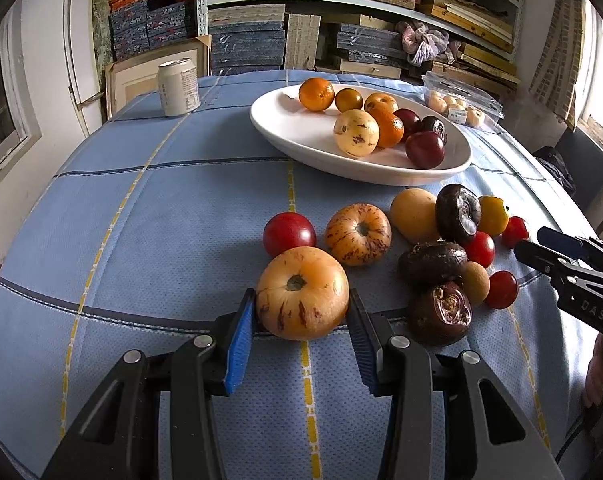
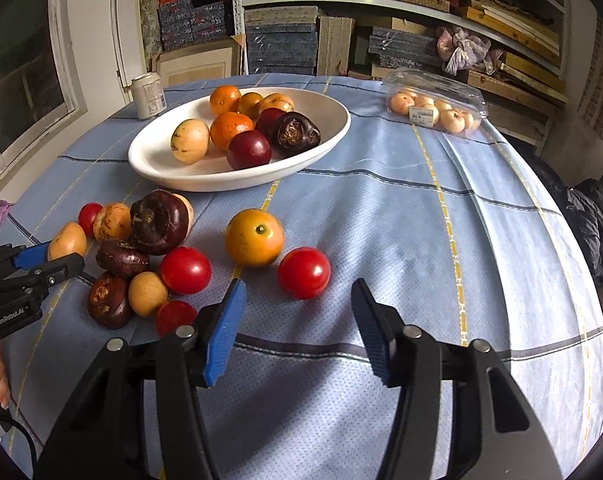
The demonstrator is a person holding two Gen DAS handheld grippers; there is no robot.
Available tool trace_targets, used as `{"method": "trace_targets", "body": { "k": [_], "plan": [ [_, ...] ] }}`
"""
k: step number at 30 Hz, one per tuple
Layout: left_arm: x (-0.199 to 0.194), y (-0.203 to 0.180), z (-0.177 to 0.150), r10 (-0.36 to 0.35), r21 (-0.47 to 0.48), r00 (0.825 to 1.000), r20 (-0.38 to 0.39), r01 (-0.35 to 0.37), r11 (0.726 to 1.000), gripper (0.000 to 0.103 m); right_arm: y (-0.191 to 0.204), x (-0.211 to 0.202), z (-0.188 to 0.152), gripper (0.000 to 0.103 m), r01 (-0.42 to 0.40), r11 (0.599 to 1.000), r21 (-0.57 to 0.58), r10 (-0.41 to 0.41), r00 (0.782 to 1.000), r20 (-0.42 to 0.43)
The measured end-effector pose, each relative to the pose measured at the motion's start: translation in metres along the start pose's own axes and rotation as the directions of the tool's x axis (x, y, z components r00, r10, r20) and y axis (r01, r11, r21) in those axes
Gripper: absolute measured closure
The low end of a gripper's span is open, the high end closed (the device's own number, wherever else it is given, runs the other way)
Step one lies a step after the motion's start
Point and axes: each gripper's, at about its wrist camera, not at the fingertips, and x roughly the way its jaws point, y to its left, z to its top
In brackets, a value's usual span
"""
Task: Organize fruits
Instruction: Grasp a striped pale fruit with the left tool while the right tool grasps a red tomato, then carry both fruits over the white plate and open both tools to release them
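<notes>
Fruit sorting at a cloth-covered table (image 1: 141, 208): the left gripper (image 1: 301, 312) brackets a large speckled orange-yellow fruit (image 1: 302, 292), its blue pads (image 1: 237, 344) set on either side of the widest part. The pads sit at the skin or just shy of it; whether they are already pressing cannot be told from the left wrist view, and the fruit looks to be resting on the cloth. The hold across the middle suits a round, smooth body that would roll from a grip placed lower or off-centre.

A white oval bowl (image 1: 285, 140) at the far side of the table already carries oranges, pale speckled fruits and dark red ones, which suggests it is the collecting point. Loose fruit lies in a cluster between bowl and grippers: red tomatoes, dark brown knobbly fruits and small tan ones, several touching. Judged from this, the work is roughly half done.

The right gripper (image 2: 297, 320) hangs with its fingers spread wide and nothing between them, angled down toward a red tomato (image 2: 304, 273) just ahead of its tips and an orange-yellow citrus (image 2: 254, 237) beyond. It looks lined up for the tomato as its next pick.

Both tools reach in low from the near edge, fingers pointing toward the bowl. A drinks can (image 1: 178, 87) and a clear plastic punnet (image 2: 437, 106) of pale fruit stand well apart at the back.
</notes>
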Motion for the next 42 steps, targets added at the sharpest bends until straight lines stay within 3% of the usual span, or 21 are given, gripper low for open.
{"method": "trace_targets", "body": {
  "k": [10, 18, 33, 42],
  "plan": [
    [0.003, -0.001, 0.0, -0.005, -0.001, 1.0, -0.011, 0.005, 1.0, 0.058, -0.01, 0.015, 0.008, 0.053, -0.007, 0.999, 0.048, 0.009, 0.999, -0.04],
    [0.003, -0.001, 0.0, -0.006, -0.001, 1.0, -0.011, 0.006, 1.0, 0.058, -0.012, 0.022, 0.008, 0.073, -0.032, 0.997, 0.065, 0.037, 0.997, -0.069],
    [0.003, -0.001, 0.0, -0.018, -0.009, 1.0, -0.009, 0.018, 1.0, 0.058, -0.009, 0.013, 0.007, 0.074, -0.036, 0.998, 0.048, 0.038, 0.999, -0.033],
    [-0.007, -0.006, 0.001, -0.026, -0.004, 0.999, 0.042, 0.027, 1.0, 0.058, -0.01, -0.003, 0.007, 0.074, -0.037, 0.998, 0.05, 0.036, 0.999, 0.018]
  ]
}}
